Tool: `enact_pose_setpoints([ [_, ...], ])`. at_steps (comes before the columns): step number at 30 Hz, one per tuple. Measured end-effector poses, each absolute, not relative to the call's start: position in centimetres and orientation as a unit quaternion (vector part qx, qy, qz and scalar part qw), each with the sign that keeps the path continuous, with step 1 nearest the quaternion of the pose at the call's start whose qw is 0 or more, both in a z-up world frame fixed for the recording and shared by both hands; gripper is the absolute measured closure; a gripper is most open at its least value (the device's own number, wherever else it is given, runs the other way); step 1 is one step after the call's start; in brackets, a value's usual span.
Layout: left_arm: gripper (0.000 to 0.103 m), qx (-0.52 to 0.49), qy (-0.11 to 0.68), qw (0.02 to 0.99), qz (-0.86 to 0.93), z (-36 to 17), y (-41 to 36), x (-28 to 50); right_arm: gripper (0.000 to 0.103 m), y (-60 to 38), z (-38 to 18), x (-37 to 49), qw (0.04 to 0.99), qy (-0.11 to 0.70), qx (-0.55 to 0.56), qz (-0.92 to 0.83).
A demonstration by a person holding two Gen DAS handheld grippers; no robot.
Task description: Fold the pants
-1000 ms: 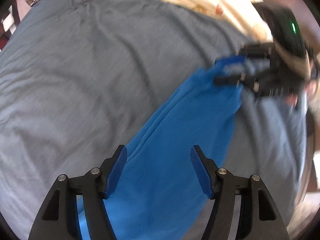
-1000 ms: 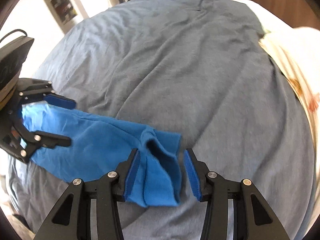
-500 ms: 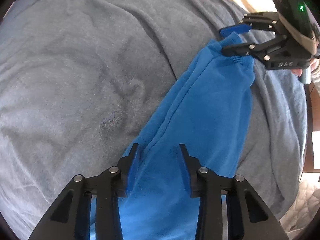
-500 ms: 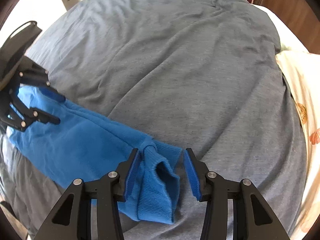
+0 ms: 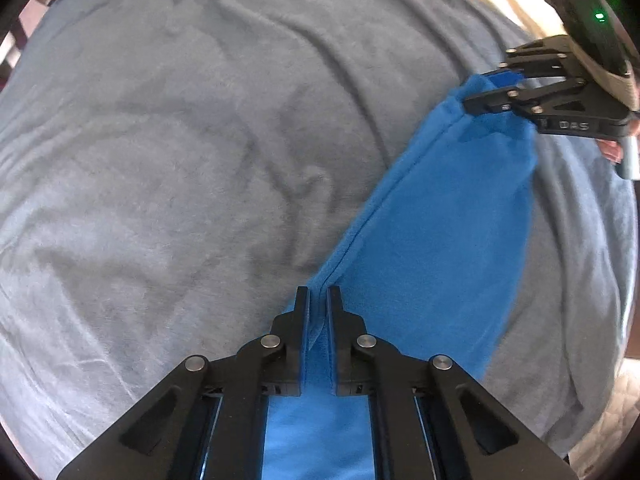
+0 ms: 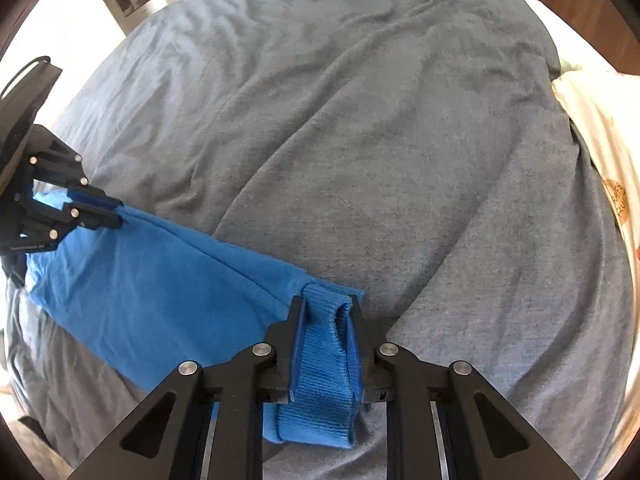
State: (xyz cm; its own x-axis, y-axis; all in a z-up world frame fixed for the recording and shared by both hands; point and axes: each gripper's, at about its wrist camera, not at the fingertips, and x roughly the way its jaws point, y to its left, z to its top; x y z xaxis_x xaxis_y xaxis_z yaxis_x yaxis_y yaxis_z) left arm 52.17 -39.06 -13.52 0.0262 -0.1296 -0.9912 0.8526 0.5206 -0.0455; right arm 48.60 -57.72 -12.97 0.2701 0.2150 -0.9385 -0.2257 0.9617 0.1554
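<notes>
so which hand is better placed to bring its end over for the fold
Right, probably. The right tool is shut on the ribbed cuff of the pants, a light free end. The left tool is shut on the wider end, better as an anchor.

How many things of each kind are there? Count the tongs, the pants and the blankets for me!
Tongs: 2, left and right
Blue pants: 1
Grey blanket: 1
Cream bedding: 1
Total: 5
</notes>
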Motion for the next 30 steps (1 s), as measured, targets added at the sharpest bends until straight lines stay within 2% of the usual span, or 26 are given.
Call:
enact_pose_setpoints([
  [3,0.094,0.308,0.589,0.644,-0.379,-14.0,-39.4,52.1,0.081,-58.3,-13.4,49.1,0.798,0.591,0.013,0.121],
  [5,0.091,0.296,0.590,0.649,-0.377,-14.0,-39.4,52.1,0.075,-58.6,-13.3,49.1,0.802,0.588,0.012,0.104],
  [8,0.082,0.282,0.579,0.672,-0.365,-12.8,-38.2,53.1,0.071,-58.9,-12.7,48.4,0.811,0.582,0.004,0.064],
  [10,0.067,0.269,0.566,0.690,-0.362,-11.3,-37.5,53.4,0.070,-58.7,-12.2,48.0,0.816,0.577,-0.002,0.038],
  [11,0.066,0.265,0.558,0.698,-0.361,-10.5,-36.9,53.6,0.070,-58.5,-11.7,47.8,0.819,0.574,-0.013,0.021],
  [18,0.065,0.257,0.524,0.725,-0.367,-6.0,-31.8,52.5,0.070,-55.2,-7.0,46.1,0.847,0.531,0.001,0.035],
  [23,0.066,0.245,0.536,0.718,-0.371,-6.2,-28.8,51.9,0.070,-50.6,-5.5,46.8,0.850,0.519,0.008,0.093],
  [30,0.066,0.225,0.569,0.690,-0.387,-9.0,-26.5,51.7,0.070,-45.6,-6.7,48.0,0.832,0.534,0.005,0.147],
])
